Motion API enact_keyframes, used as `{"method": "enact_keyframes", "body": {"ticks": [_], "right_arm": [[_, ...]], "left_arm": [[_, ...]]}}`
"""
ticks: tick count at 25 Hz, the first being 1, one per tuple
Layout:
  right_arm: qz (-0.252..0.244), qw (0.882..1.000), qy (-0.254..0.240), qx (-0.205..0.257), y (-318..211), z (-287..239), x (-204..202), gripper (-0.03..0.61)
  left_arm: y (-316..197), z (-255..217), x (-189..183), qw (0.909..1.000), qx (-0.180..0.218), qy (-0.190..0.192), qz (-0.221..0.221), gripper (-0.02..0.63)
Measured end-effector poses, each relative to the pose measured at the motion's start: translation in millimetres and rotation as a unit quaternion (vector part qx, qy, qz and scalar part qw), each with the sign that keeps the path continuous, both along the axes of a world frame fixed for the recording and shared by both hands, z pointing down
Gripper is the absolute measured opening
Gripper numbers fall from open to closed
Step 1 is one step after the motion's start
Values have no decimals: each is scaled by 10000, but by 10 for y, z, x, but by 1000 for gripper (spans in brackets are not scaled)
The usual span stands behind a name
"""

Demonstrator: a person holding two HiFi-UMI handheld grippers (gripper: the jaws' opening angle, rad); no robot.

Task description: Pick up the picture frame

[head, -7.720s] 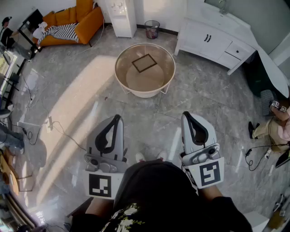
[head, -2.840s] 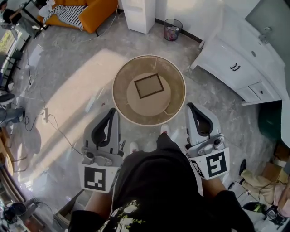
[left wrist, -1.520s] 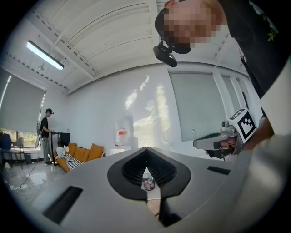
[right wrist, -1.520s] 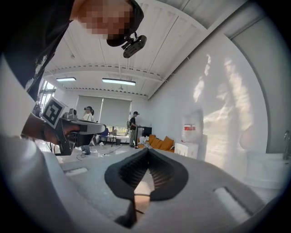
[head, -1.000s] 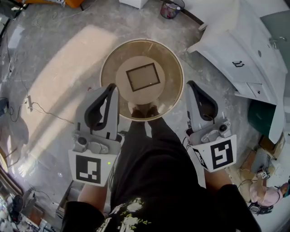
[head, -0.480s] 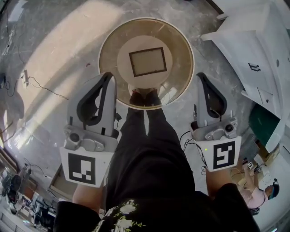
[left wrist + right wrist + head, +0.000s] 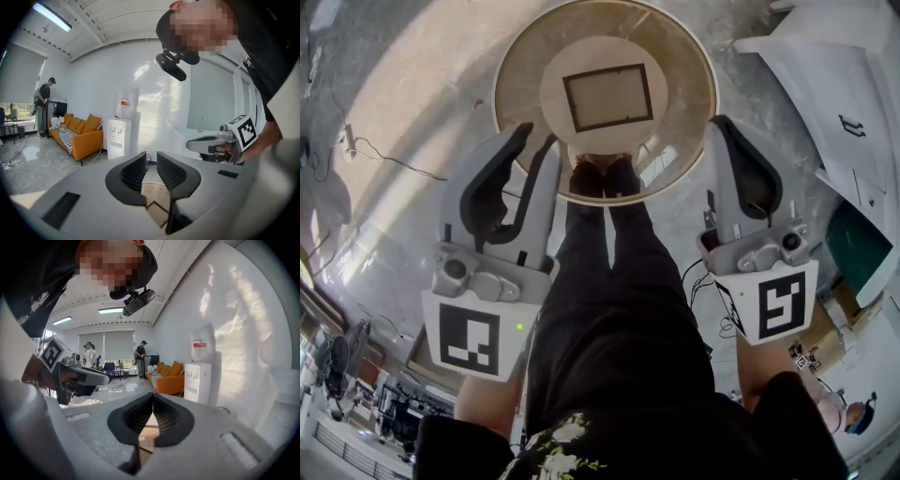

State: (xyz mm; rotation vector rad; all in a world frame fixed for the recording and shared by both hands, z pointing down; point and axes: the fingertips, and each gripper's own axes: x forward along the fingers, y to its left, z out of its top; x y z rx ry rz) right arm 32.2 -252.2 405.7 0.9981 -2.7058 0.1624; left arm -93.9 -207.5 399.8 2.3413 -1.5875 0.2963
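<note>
The picture frame [image 7: 607, 97], dark-edged with a pale middle, lies flat at the centre of a round glass-topped table [image 7: 686, 52]. My left gripper [image 7: 536, 139] hovers at the table's near left rim; its jaws are opening and nothing is between them. In the left gripper view a corner of the frame [image 7: 157, 207] shows below the parted jaws of the left gripper [image 7: 151, 157]. My right gripper [image 7: 724, 124] is shut and empty at the table's near right rim. Its closed tips [image 7: 153, 397] point across the table.
A white cabinet [image 7: 853, 84] stands close on the right. Cables [image 7: 366, 150] trail over the floor at left. The person's feet [image 7: 605, 173] are under the table's near edge. An orange sofa [image 7: 82, 136] and a water dispenser [image 7: 119, 136] stand against the far wall.
Both grippers have sunk toward the table's near rim. The left gripper's jaws, shut before, now stand apart. The right gripper stays shut.
</note>
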Motion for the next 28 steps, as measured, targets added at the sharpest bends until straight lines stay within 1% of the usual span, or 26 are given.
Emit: {"method": "enact_keyframes", "body": {"ticks": [1, 2, 3, 4, 9, 16, 19, 23, 28], "right_arm": [[-28, 10000, -25, -82, -1, 87, 2, -2], [-65, 9998, -59, -195, -2, 182, -3, 36], [-97, 9994, -101, -324, -5, 278, -13, 131], [-111, 9989, -135, -438, -15, 372, -18, 137], [-13, 9975, -13, -713, -116, 821, 42, 137], [26, 9947, 112, -1020, -143, 1409, 51, 124], [8, 9943, 209, -1042, -153, 1621, 23, 124], [14, 9931, 336, -1120, -175, 1901, -26, 123], [64, 9911, 421, -1259, -191, 2275, -45, 123]], "left_arm": [[-7, 86, 21, 10000, -43, -11, -8, 84], [-11, 180, 39, 10000, -95, -22, -17, 84], [-11, 277, 53, 9999, -153, -27, -27, 84], [-11, 376, 63, 9998, -216, -27, -40, 89], [-43, 840, 92, 9984, -559, 44, -88, 103], [-78, 1362, 23, 9961, -855, 87, -199, 120], [-106, 1609, -21, 9952, -944, 124, -222, 126], [-106, 1955, -114, 9925, -1173, 180, -291, 143], [-86, 2350, -190, 9896, -1394, 196, -308, 144]]}}
